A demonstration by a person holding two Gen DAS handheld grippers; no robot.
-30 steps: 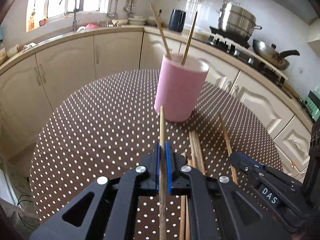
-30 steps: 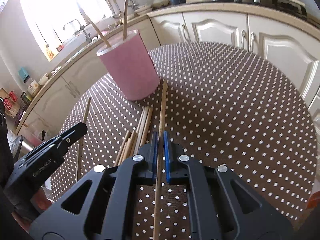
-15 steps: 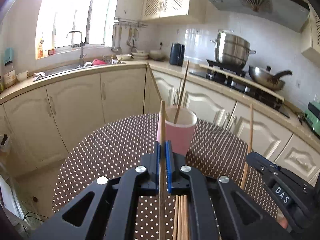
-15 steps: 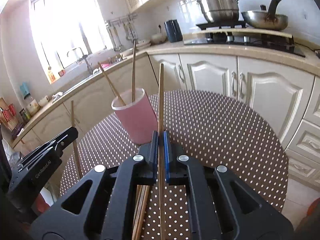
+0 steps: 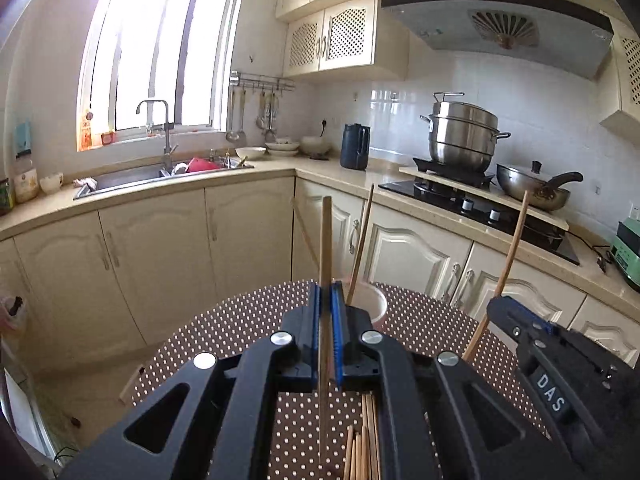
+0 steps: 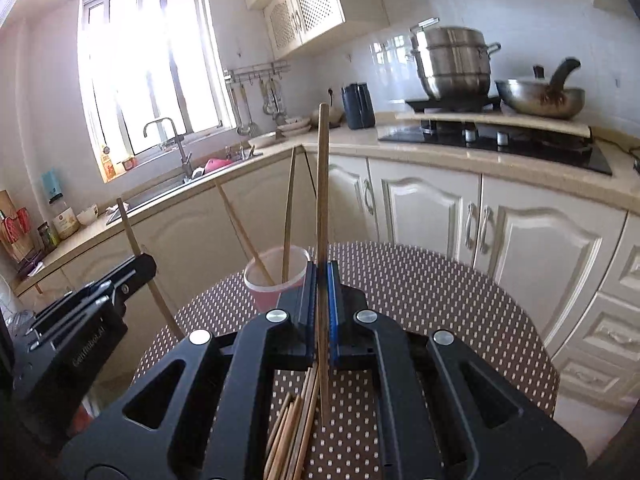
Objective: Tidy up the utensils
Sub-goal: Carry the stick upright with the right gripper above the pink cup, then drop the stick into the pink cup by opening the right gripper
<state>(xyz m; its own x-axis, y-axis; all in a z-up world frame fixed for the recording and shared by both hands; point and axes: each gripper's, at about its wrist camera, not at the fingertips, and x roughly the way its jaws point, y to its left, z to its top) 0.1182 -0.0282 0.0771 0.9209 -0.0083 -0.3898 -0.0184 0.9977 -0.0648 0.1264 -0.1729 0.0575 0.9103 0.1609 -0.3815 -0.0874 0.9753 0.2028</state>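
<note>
My left gripper [image 5: 327, 296] is shut on a wooden chopstick [image 5: 326, 236] that stands upright above the table. My right gripper [image 6: 321, 276] is shut on another chopstick [image 6: 322, 184], also upright. The pink cup [image 6: 276, 280] stands on the polka-dot table [image 6: 432, 292] just beyond both grippers and holds two chopsticks [image 6: 287, 216]. In the left wrist view the cup [image 5: 374, 304] is mostly hidden behind my fingers. Several loose chopsticks [image 6: 294, 428] lie on the table below the grippers; they also show in the left wrist view [image 5: 366, 436].
The other gripper shows at each view's side, the right gripper [image 5: 560, 368] and the left gripper [image 6: 80, 312]. Cream cabinets [image 5: 240, 248] and a counter with a sink [image 5: 160, 172] and a stove [image 5: 472, 196] ring the round table. Floor lies to the left.
Both grippers have lifted off the table and tilted up, each carrying its chopstick from lying flat to upright. The cup now sits lower and nearer the fingertips in both views.
</note>
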